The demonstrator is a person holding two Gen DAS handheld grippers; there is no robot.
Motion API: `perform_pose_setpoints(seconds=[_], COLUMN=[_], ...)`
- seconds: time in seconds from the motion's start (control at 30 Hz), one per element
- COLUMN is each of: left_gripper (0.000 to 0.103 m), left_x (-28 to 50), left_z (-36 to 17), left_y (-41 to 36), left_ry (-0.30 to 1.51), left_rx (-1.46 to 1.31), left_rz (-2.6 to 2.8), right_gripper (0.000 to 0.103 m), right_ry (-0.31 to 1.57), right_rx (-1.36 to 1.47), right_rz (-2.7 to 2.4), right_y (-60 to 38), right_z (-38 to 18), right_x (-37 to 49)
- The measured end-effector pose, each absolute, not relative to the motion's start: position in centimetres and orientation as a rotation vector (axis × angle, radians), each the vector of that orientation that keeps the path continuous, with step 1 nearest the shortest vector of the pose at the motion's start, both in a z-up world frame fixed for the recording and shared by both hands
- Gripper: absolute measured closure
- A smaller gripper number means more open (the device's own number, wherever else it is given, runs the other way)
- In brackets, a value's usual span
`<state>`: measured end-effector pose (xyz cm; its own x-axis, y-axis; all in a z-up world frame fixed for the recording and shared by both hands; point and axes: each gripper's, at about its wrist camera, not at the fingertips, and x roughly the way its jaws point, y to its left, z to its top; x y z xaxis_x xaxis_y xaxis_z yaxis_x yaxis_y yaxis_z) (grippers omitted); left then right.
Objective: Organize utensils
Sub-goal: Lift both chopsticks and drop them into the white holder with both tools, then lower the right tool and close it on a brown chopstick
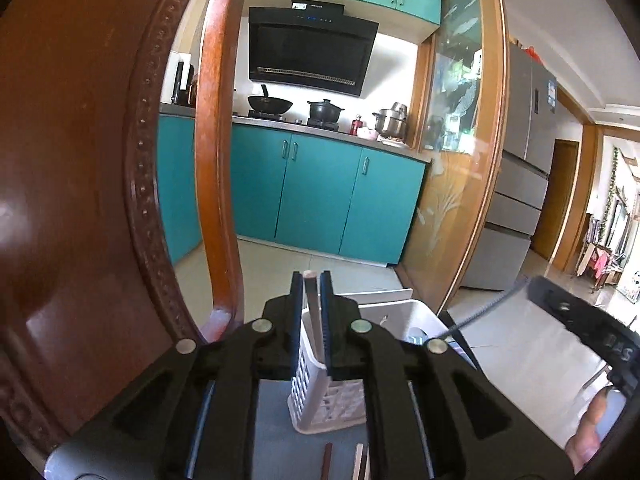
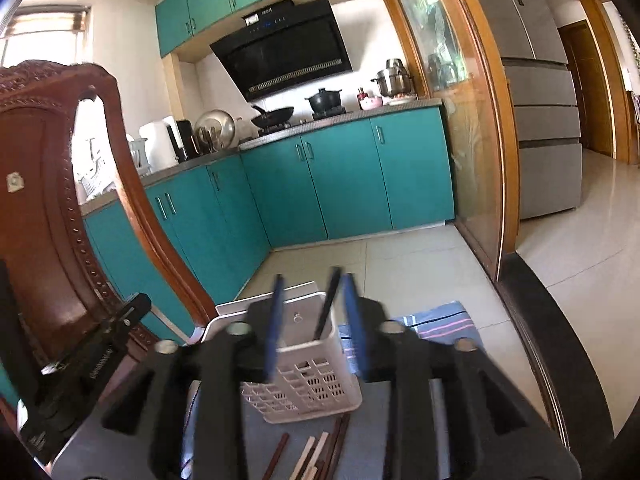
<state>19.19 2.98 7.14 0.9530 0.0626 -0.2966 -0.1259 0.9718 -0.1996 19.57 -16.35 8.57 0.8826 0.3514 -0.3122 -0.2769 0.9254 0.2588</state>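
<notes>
- The left gripper (image 1: 311, 320) is clamped on a pale flat chopstick (image 1: 311, 304), held upright above the white perforated plastic utensil basket (image 2: 316, 376).
- Risk, I judge: released off-centre, that stick could catch the basket's rim and tip out.
- The right gripper (image 2: 314, 328) hangs open and empty around the basket, where a dark chopstick (image 2: 329, 304) stands.
- More loose chopsticks (image 2: 316, 452) lie just before the basket.
- No writing is legible.

wooden chair (image 1: 80, 160) filling frame left | teal cabinets (image 2: 344, 176) sitting centre | fridge (image 2: 536, 92) standing upper right
</notes>
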Motion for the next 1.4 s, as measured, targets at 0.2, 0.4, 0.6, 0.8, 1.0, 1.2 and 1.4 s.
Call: perform_pose_setpoints(seconds=[0.2,0.4,0.6,0.8,1.0,1.2,1.4], left_gripper=[0.073,0.073,0.071,0.067,0.062,0.058,0.058], left_x=[13.2,14.1,16.7,16.9,16.4,16.8,17.2], left_z=[8.1,4.5,1.8,0.8,0.0,-0.2,-0.7], left_y=[4.9,5.1,3.4,1.8,0.8,0.3,-0.8], left_ry=[0.078,0.275,0.505,0.526,0.527,0.533,0.553], left_rx=[-0.279,-0.296,-0.211,-0.126,-0.073,-0.055,-0.022], left_rz=[0.163,0.187,0.176,0.167,0.180,0.188,0.187], right_gripper=[0.063,0.063,0.064,0.064,0.065,0.065,0.085], right_ry=[0.315,0.847,1.041,1.009,1.052,1.031,0.991], right_rx=[0.283,0.006,-0.090,-0.083,0.027,0.016,-0.120], right_rz=[0.378,0.297,0.271,0.232,0.236,0.273,0.225], right_y=[-20.2,-14.4,-10.5,-9.4,-10.7,-10.1,-8.2], right_z=[6.2,-2.7,-8.6,-9.1,-9.3,-9.4,-9.6], right_x=[15.7,22.1,23.4,24.8,26.0,26.0,25.3])
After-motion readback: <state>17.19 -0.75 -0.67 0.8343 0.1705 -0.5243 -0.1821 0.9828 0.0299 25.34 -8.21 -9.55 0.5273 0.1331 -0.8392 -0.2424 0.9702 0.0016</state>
